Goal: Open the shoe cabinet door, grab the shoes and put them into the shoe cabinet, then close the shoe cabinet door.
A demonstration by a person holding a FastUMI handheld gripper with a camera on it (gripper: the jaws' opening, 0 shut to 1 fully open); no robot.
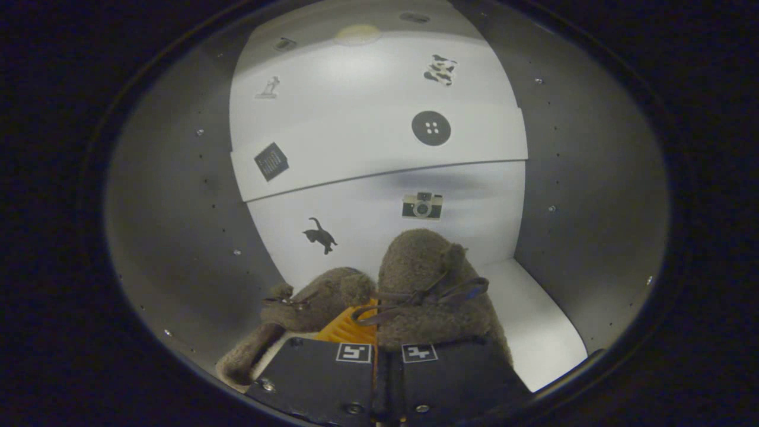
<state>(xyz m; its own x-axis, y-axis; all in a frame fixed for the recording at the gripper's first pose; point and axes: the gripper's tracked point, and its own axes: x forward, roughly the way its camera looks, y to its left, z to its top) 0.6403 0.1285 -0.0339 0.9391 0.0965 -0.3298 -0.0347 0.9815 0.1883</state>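
White panels surround us inside the shoe cabinet [379, 154], its back wall dotted with stickers and crossed by a shelf [367, 160]. On its floor we see two fuzzy brown shoes [415, 284] side by side, just ahead of the fingers. Our gripper [388, 350] has its fingers drawn together; whether they pinch a shoe we cannot tell.
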